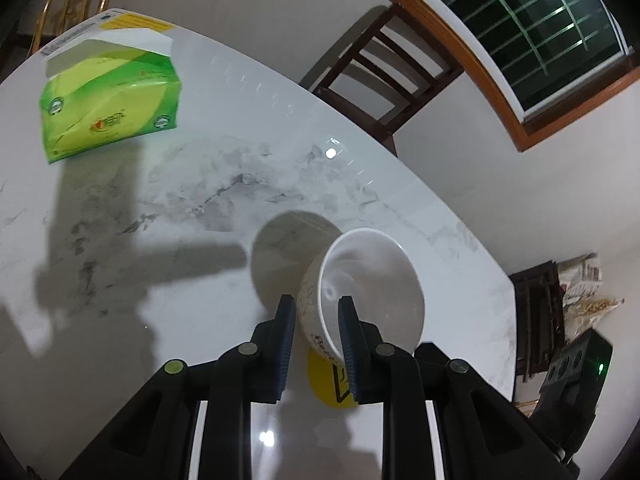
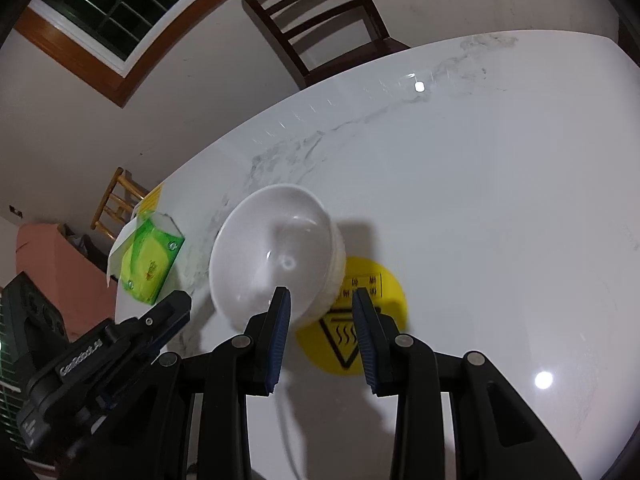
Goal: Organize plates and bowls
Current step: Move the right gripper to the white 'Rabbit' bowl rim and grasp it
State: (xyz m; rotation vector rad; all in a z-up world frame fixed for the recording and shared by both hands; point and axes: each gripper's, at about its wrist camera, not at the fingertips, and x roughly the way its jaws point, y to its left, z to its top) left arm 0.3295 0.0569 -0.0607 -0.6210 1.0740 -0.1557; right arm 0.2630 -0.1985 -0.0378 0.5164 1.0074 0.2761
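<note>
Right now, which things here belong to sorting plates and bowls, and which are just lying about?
Job: white ceramic bowl, gripped by its rim in the left gripper; right gripper.
Lying about: green tissue pack, round yellow hot-surface sticker, dark wooden chair.

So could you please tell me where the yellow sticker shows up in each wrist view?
Left wrist view: the yellow sticker is low centre, mostly hidden behind the bowl and the gripper's fingers.
Right wrist view: the sticker is just right of centre, below the bowl, largely in the open.
Shared landmark: the green tissue pack, on the left in both.
</note>
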